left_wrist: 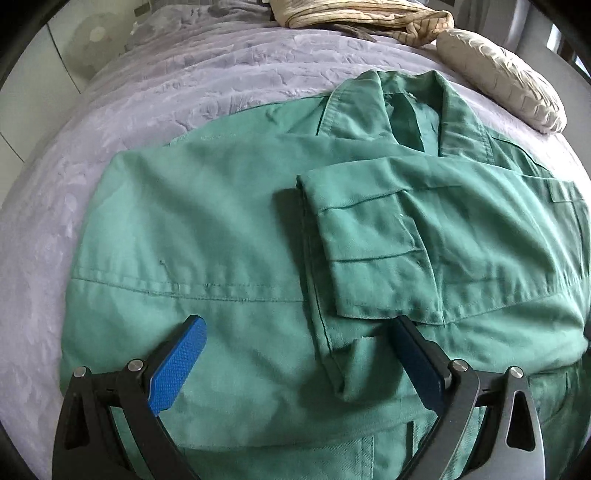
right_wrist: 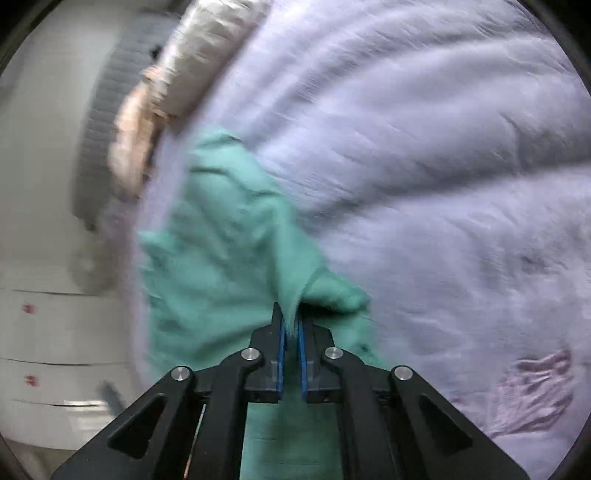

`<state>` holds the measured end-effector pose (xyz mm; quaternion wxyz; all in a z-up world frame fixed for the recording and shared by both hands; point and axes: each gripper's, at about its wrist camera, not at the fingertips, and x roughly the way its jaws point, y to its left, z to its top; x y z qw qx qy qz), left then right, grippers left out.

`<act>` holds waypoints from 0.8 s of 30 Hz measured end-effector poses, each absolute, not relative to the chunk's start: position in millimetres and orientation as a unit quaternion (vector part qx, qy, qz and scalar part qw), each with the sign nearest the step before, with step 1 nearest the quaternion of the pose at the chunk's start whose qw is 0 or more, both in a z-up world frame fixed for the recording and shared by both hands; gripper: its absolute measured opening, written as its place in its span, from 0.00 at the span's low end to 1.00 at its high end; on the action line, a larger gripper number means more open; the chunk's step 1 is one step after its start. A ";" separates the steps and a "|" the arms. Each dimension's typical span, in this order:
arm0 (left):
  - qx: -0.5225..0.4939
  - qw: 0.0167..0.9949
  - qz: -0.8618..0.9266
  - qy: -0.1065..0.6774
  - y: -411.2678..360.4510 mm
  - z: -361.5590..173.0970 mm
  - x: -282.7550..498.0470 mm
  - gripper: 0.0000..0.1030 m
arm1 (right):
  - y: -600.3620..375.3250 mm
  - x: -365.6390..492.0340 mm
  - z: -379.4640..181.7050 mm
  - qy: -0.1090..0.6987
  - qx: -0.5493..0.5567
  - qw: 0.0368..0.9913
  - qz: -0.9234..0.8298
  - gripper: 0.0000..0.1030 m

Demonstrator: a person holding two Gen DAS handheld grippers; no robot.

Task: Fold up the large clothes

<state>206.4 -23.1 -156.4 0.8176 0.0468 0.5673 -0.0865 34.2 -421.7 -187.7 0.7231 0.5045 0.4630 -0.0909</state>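
A large green jacket [left_wrist: 221, 221] lies spread on a grey-lilac bedspread [left_wrist: 147, 92], collar toward the far side, with one sleeve [left_wrist: 369, 240] folded across its front. My left gripper [left_wrist: 299, 325] hovers over the jacket's lower part with its blue pads wide apart and nothing pinched; the right pad sits by the sleeve cuff. In the blurred right wrist view, my right gripper [right_wrist: 290, 314] is shut on a bunched fold of the green jacket [right_wrist: 221, 240], which trails away over the bedspread [right_wrist: 424, 166].
A beige pillow [left_wrist: 506, 88] and a striped cream cloth [left_wrist: 369, 14] lie at the far end of the bed. The same pillow [right_wrist: 155, 110] shows blurred in the right wrist view. White drawers [right_wrist: 55, 332] stand beside the bed.
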 end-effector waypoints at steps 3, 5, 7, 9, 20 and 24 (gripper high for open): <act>0.041 0.816 -0.088 0.570 -21.0 -156.5 206.6 0.97 | -426.5 25.2 -191.1 0.483 0.531 0.694 -0.048 0.17; 0.044 0.816 -0.088 0.569 -21.0 -156.7 207.8 0.97 | -423.3 23.9 -173.6 0.478 0.528 0.702 0.015 0.17; 0.051 0.818 -0.086 0.566 -23.5 -156.6 207.6 0.97 | -424.7 35.3 -143.7 0.470 0.489 0.734 0.036 0.44; 0.051 0.819 -0.080 0.566 -25.8 -156.7 207.9 0.97 | -433.1 53.3 -121.2 0.456 0.439 0.774 0.015 0.71; 0.048 0.818 -0.067 0.570 -25.9 -156.0 207.0 0.97 | -469.3 183.4 -168.3 0.492 0.419 0.763 -0.020 0.08; 0.044 0.821 -0.060 0.565 -26.1 -157.0 205.9 0.97 | -454.2 182.5 -152.0 0.486 0.369 0.792 -0.021 0.05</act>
